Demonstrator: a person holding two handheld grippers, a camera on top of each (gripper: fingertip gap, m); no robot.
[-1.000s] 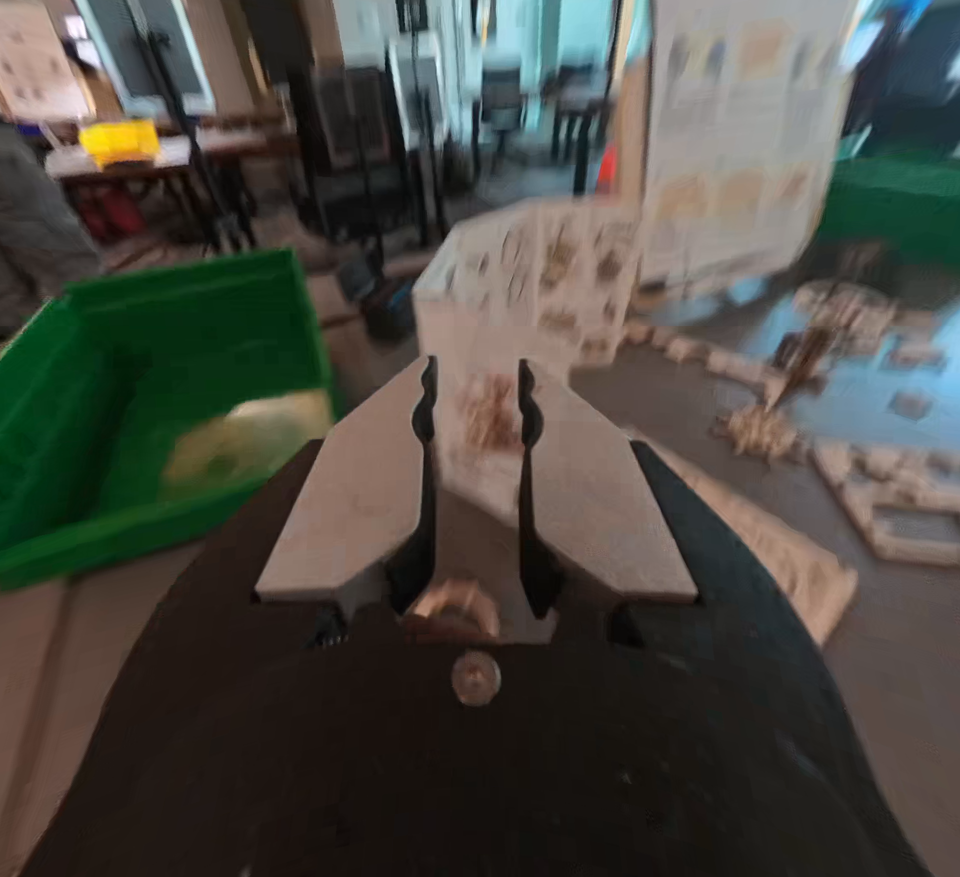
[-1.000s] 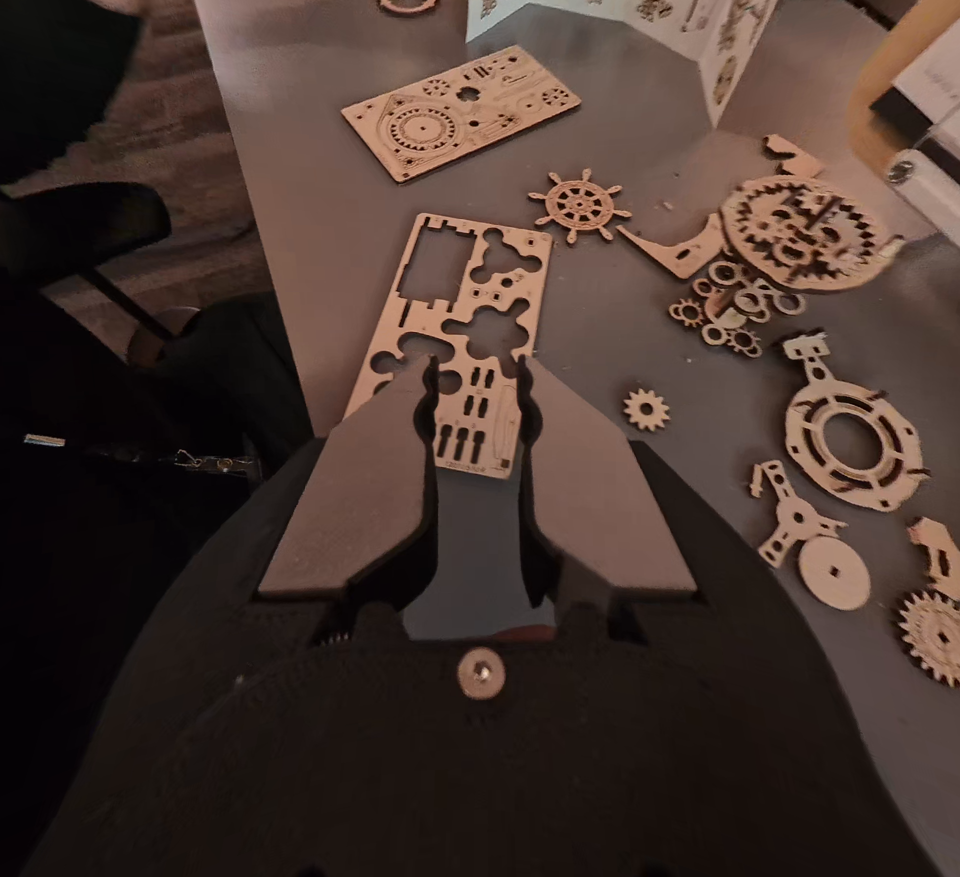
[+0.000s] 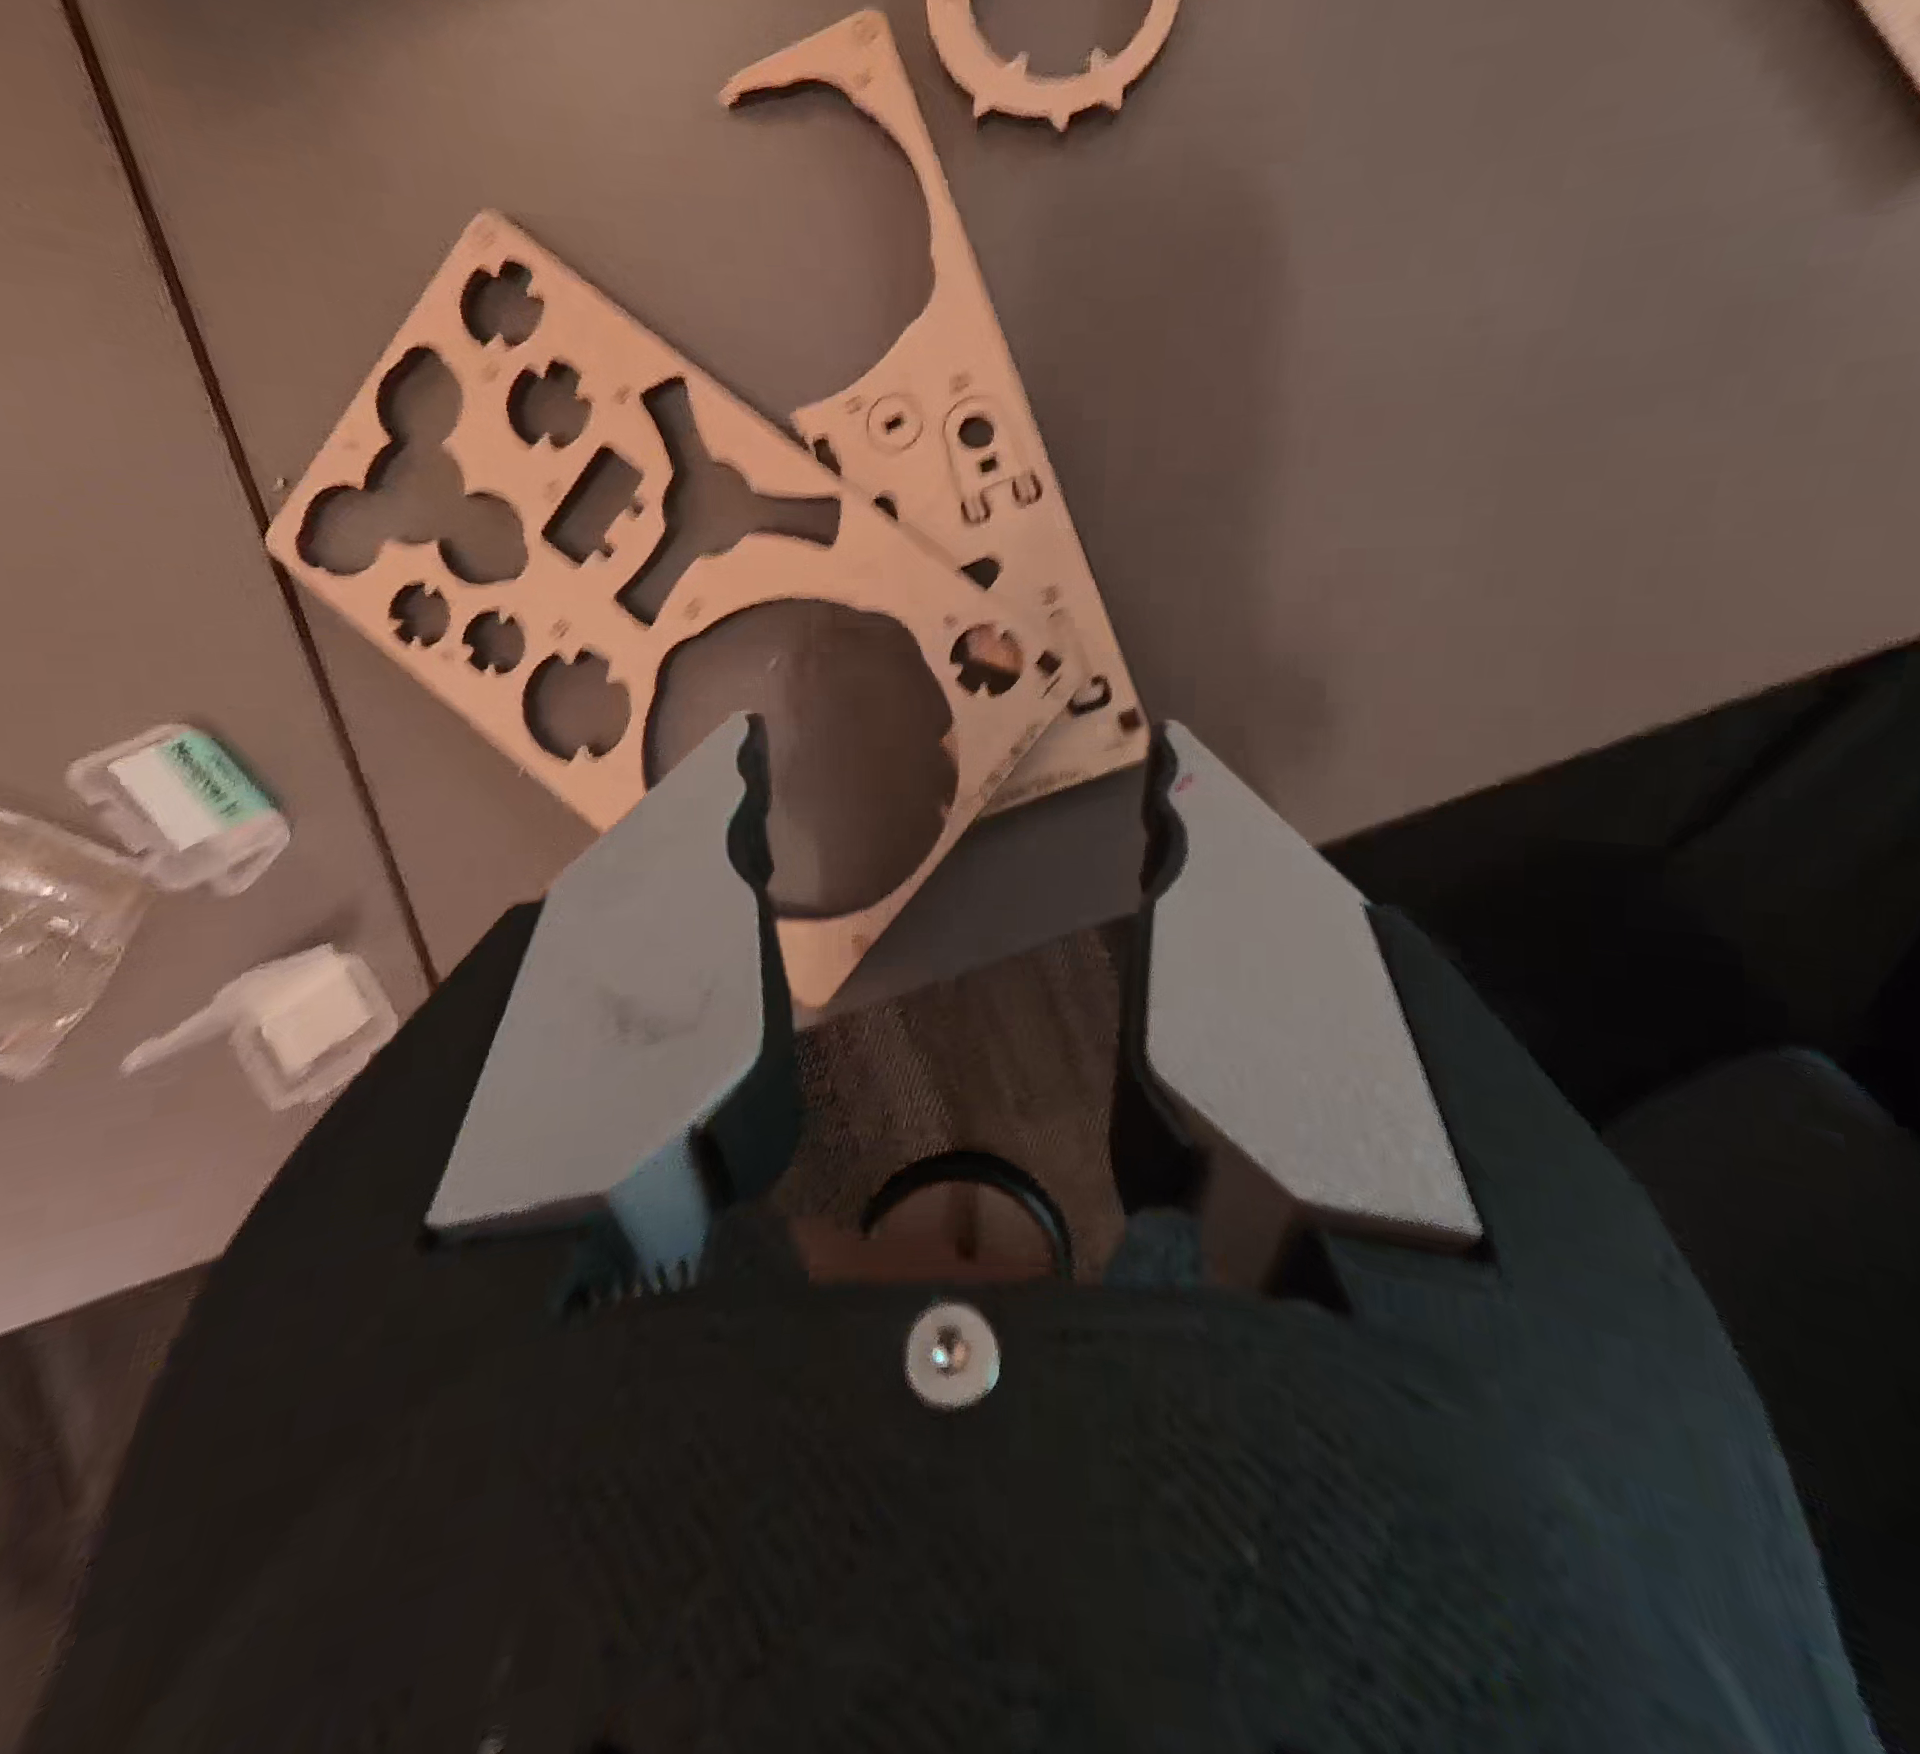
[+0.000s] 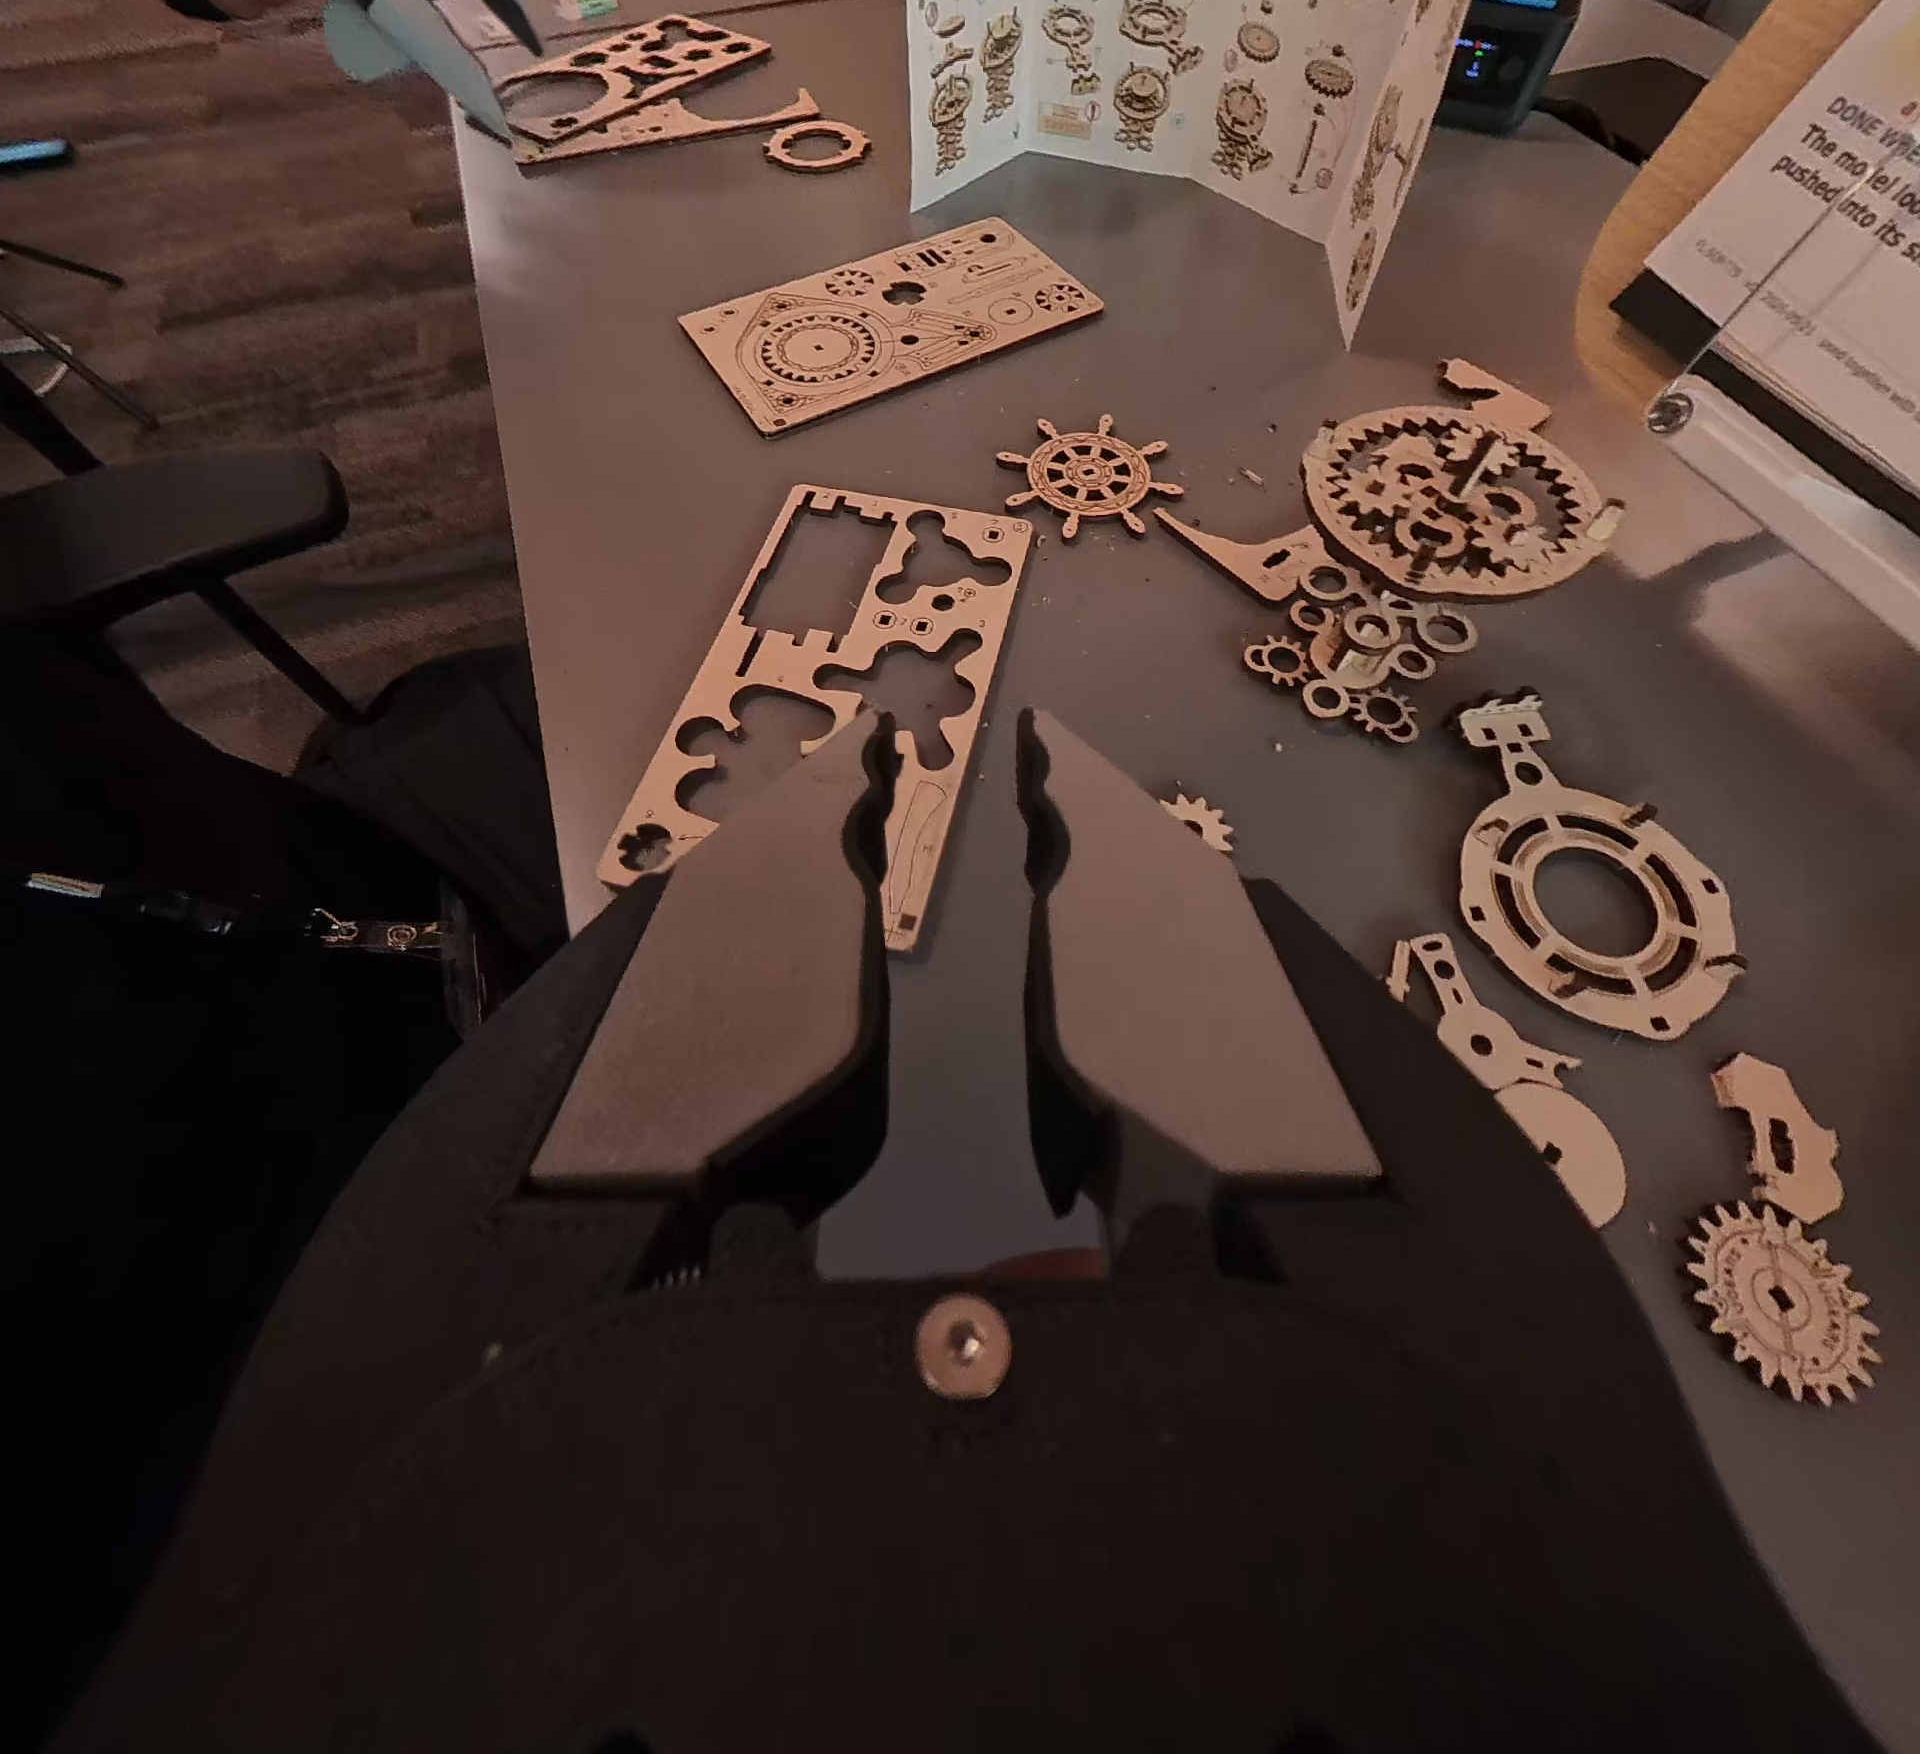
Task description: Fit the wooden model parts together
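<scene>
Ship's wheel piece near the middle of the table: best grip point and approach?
The ship's wheel lies flat, free of other parts. Come from above with the open right gripper and pinch across the rim between two spokes; the handle tips look thin. Being flat, it probably needs one edge tipped first.

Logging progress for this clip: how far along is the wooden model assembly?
Done: a geared disc assembly is built, and several sheets are punched out. In hand: nothing; the left gripper hovers open over an emptied sheet, and the right gripper is open. Left: the ship's wheel, ring frame, gears and one unpunched sheet.
</scene>
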